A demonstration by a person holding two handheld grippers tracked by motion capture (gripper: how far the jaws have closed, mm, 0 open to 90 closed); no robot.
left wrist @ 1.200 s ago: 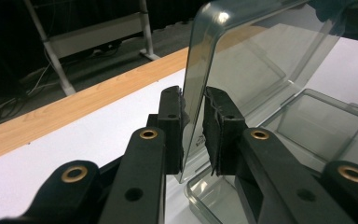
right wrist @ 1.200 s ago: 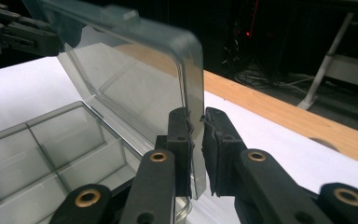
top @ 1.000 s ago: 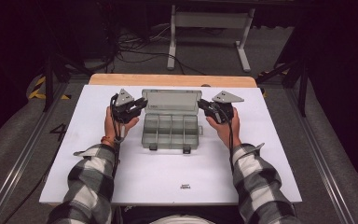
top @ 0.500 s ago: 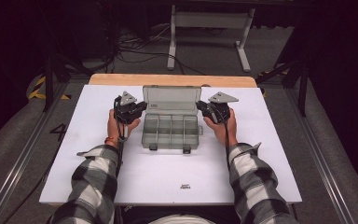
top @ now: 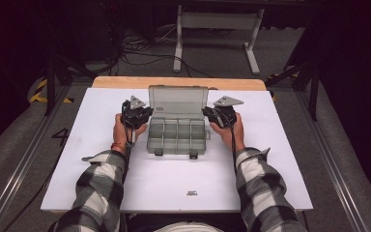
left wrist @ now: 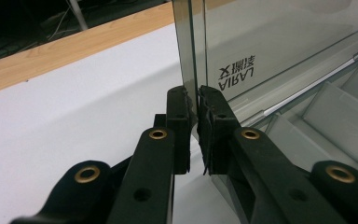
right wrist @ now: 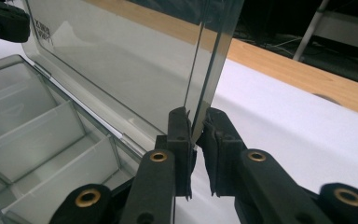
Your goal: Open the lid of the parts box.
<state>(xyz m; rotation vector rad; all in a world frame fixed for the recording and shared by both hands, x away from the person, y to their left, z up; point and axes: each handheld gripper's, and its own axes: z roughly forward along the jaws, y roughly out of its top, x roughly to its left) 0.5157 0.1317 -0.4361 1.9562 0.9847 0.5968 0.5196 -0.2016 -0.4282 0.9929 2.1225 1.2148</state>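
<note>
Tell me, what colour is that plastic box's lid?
The lid is see-through smoky grey, clearest in the right gripper view.

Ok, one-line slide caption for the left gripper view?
Left gripper closed on the side edge of the raised clear smoky-grey plastic lid of a compartment box.

Organizer box (top: 178,135) clear glossy plastic w/ smooth lid (top: 178,100); tabletop (top: 92,125) matt white.

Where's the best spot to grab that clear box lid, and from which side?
By its thin side edges, one tool from each side. The lid stands open and upright over the box, so its edges stick out free. The left tool and the right tool each pinch an edge low, near the hinge.
</note>
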